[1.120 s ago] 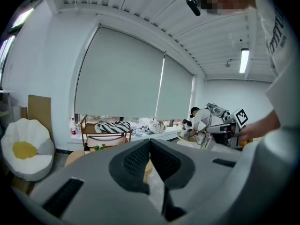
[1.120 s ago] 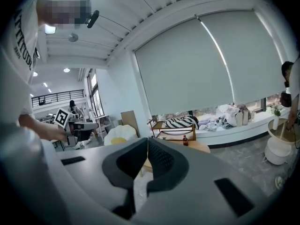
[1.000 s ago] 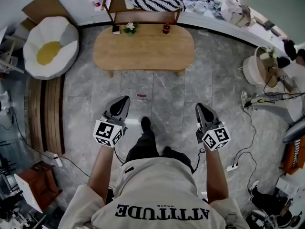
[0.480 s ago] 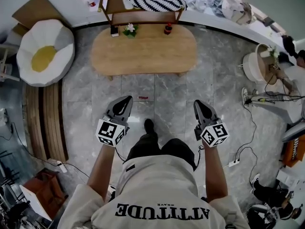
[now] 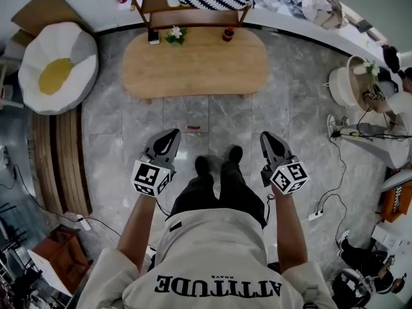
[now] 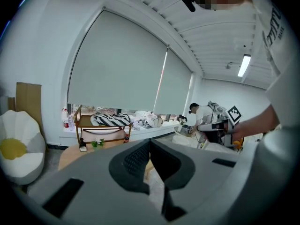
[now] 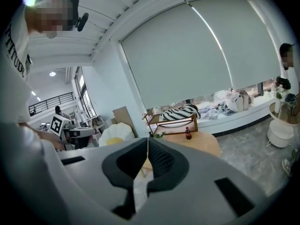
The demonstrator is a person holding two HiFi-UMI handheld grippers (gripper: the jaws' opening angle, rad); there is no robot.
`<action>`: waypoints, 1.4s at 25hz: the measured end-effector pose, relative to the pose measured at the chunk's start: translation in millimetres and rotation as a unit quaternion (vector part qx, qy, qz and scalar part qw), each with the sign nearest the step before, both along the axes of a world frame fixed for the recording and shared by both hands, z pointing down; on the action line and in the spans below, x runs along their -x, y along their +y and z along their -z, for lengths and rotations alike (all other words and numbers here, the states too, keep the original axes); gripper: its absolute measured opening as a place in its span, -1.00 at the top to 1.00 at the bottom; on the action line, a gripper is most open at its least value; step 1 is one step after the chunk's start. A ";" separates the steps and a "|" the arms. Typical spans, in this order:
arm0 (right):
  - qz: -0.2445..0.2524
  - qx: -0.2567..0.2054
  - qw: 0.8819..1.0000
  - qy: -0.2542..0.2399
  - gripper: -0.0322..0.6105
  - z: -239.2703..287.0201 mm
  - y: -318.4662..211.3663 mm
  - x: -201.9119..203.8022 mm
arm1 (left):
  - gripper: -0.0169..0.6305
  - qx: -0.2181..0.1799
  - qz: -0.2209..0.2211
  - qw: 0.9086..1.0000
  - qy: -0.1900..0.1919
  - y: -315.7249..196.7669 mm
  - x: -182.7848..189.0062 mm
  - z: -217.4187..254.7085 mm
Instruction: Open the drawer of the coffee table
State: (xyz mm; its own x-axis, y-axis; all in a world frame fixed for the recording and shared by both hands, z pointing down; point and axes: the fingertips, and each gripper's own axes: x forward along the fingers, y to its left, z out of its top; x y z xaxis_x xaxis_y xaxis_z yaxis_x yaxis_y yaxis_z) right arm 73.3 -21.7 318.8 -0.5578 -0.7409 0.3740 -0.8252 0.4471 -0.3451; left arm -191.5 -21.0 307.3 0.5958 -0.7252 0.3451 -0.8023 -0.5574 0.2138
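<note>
The oval wooden coffee table (image 5: 196,63) stands ahead across the grey tiled floor; its drawer is hidden from above. In the gripper views the coffee table (image 6: 70,156) (image 7: 199,142) shows just beyond the jaws. My left gripper (image 5: 172,134) hangs over the floor well short of the table, its jaws shut and empty. At the same distance on the other side my right gripper (image 5: 265,136) is shut too, with nothing held. Both point towards the table.
On the table's far edge are a small plant (image 5: 174,34), a dark bottle (image 5: 227,35) and a small dark object (image 5: 153,37). Behind stands a wooden shelf (image 5: 193,8) with a striped cloth. An egg-shaped beanbag (image 5: 56,66) lies left, a white basket (image 5: 344,85) and cables right.
I have stepped closer to the table; both feet now stand side by side. Both grippers have moved forward a little and stay shut.
</note>
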 end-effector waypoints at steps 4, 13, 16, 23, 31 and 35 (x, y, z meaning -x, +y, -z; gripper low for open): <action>0.009 0.009 1.000 -0.007 0.84 -13.9 -5.0 2.1 | 0.89 0.009 0.010 1.000 -0.001 -1.2 -3.8 -12.1; 0.052 0.046 0.997 -0.010 0.84 -69.9 -22.5 -7.5 | 0.89 0.020 0.039 0.999 0.001 -9.9 -34.2 -40.3; 0.060 0.061 0.996 -0.016 0.84 -92.9 -30.0 -7.6 | 0.89 0.028 0.040 0.999 0.012 -10.5 -46.7 -57.2; 0.067 0.084 0.993 -0.039 0.84 -132.7 -44.1 -19.4 | 0.89 0.058 0.040 0.997 0.027 -7.6 -76.6 -108.2; 0.057 0.114 0.990 -0.059 0.83 -216.4 -74.2 -35.8 | 0.89 0.085 0.050 0.995 0.015 -26.6 -99.7 -167.3; 0.043 0.135 0.986 -0.085 0.83 -263.8 -92.3 -43.3 | 0.89 0.105 0.053 0.993 0.008 -36.8 -116.5 -203.9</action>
State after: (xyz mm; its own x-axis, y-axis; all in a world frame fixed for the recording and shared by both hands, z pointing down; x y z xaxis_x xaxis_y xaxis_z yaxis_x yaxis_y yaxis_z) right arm 116.6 -113.9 582.6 -0.6858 -0.5747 0.4466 -0.7083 0.3859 -0.5911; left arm -75.0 -57.8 511.2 0.5272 -0.6970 0.4861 -0.8492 -0.4120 0.3303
